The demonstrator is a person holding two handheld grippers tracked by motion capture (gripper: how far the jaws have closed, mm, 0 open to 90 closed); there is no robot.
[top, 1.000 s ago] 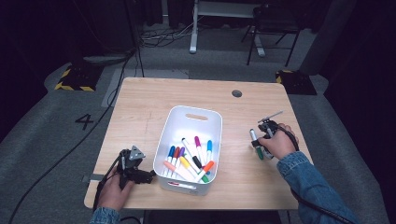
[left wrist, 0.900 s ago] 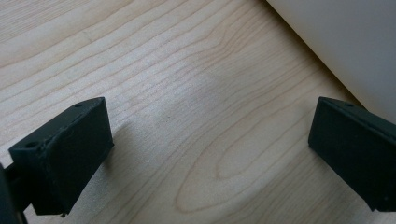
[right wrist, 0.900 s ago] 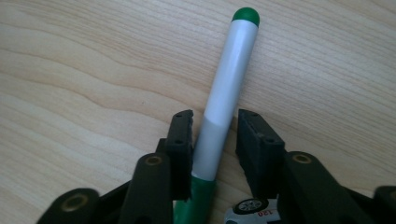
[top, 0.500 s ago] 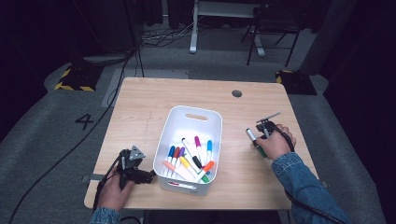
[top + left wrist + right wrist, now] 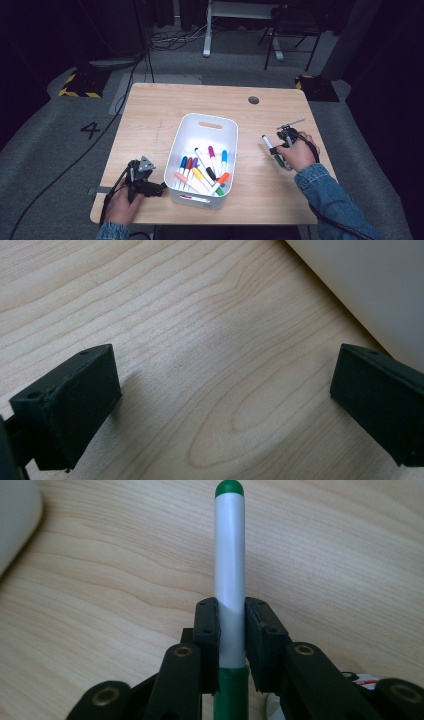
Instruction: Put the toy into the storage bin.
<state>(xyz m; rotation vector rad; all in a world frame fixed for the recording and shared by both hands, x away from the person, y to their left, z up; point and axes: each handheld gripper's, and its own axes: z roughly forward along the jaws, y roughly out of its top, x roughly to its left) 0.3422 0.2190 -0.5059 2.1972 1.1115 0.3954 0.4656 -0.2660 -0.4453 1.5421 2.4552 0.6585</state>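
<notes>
A white-barrelled marker with a green cap (image 5: 229,555) sticks out past my right gripper (image 5: 231,615), whose pads are shut on its barrel. In the high view that marker (image 5: 267,143) is tilted just over the table, right of the white bin (image 5: 200,125), with the right gripper (image 5: 277,152) and hand behind it. Several coloured markers (image 5: 202,170) lie in the bin. My left gripper (image 5: 159,189) rests on the table at the bin's front left corner. Its jaws stand wide open over bare wood (image 5: 225,390), and the bin's wall (image 5: 370,285) is at the upper right.
The wooden table (image 5: 150,115) has a round cable hole (image 5: 253,100) near its far edge. A cable trails from the left gripper off the table's left front. Chair and desk legs stand on the grey floor beyond the table.
The right hand has shifted slightly toward the bin with the green marker in its gripper. The left hand has stayed where it was.
</notes>
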